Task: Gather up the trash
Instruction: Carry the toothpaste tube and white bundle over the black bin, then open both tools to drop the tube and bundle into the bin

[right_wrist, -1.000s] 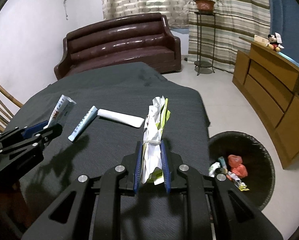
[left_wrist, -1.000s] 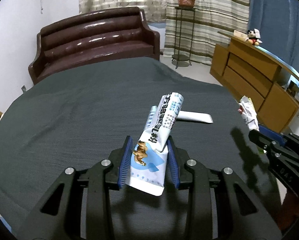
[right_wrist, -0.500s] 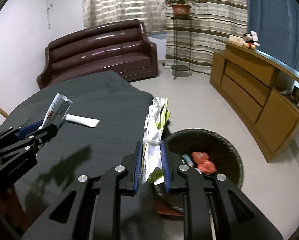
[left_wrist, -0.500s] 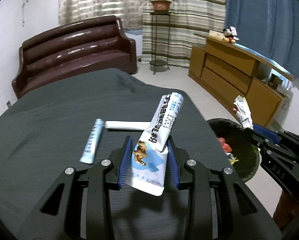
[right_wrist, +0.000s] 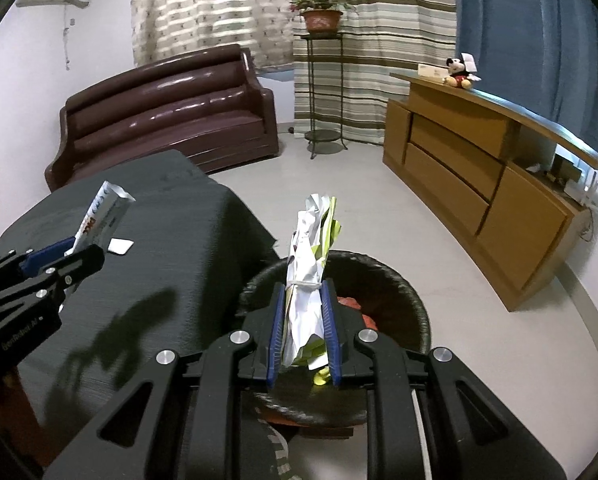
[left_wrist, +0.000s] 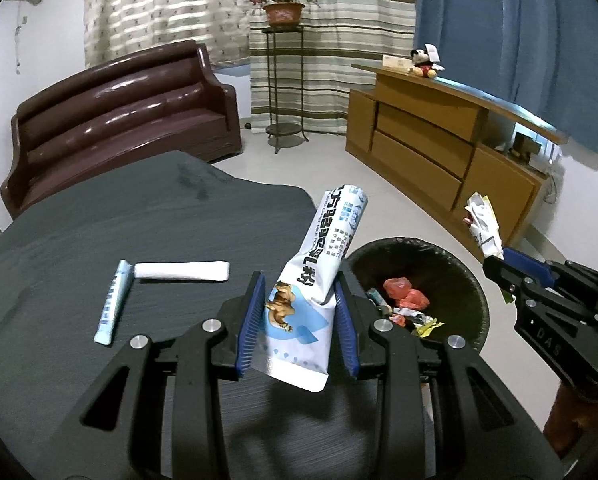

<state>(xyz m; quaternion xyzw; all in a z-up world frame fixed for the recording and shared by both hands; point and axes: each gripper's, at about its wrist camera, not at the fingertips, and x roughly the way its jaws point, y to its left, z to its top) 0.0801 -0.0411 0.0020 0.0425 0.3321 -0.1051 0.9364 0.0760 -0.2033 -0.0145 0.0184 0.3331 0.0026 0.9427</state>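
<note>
My left gripper (left_wrist: 299,312) is shut on a white and blue snack packet (left_wrist: 319,272), held at the table's right edge beside the black trash bin (left_wrist: 471,280). My right gripper (right_wrist: 301,320) is shut on a crumpled white and yellow-green wrapper bundle (right_wrist: 309,272), held over the bin (right_wrist: 411,292). The bin holds red and mixed scraps (left_wrist: 405,294). A thin blue sachet (left_wrist: 113,304) and a white sachet (left_wrist: 181,271) lie on the dark table (left_wrist: 99,220). The right gripper shows in the left wrist view (left_wrist: 495,266); the left one shows in the right wrist view (right_wrist: 87,256).
A brown leather sofa (left_wrist: 111,120) stands behind the table. A wooden sideboard (left_wrist: 451,148) with a plush toy (left_wrist: 423,64) lines the right wall. A plant stand (left_wrist: 283,80) is by the striped curtains. Pale floor surrounds the bin.
Both grippers swung right from over the table toward the bin, each still holding its trash. The right gripper now hangs above the bin; the left is at the table edge beside it.
</note>
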